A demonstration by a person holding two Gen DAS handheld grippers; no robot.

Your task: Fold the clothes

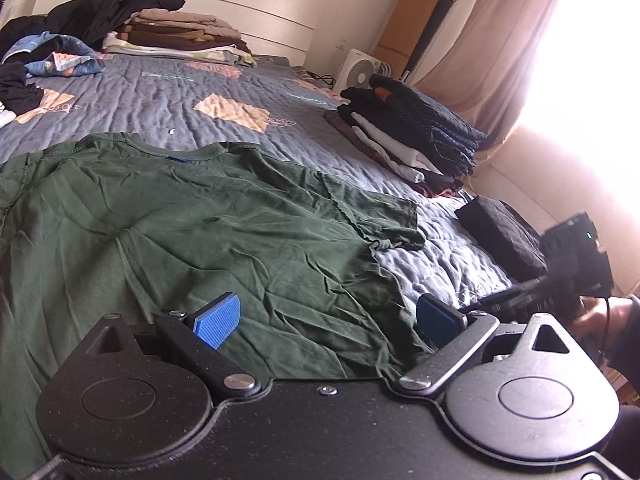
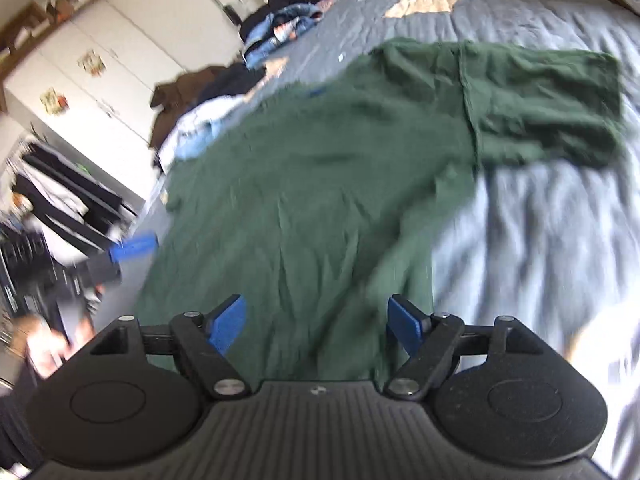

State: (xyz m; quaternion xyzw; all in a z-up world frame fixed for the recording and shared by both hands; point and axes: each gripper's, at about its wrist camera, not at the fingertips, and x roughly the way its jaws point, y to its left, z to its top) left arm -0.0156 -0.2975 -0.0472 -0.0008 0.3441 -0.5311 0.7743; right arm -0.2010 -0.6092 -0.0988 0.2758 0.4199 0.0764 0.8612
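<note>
A dark green T-shirt lies spread out and wrinkled on the blue-grey quilt, collar toward the headboard and one sleeve out to the right. My left gripper hovers over the shirt's lower hem, open, with nothing between its blue pads. In the blurred right wrist view the same shirt fills the middle. My right gripper is open above the shirt's bottom right corner and holds no cloth. A blue pad of the left gripper shows at the shirt's left edge.
A stack of folded dark and white clothes sits at the bed's right edge, with a black folded piece nearer. Another folded stack and loose garments lie by the headboard. A fan stands beyond the bed.
</note>
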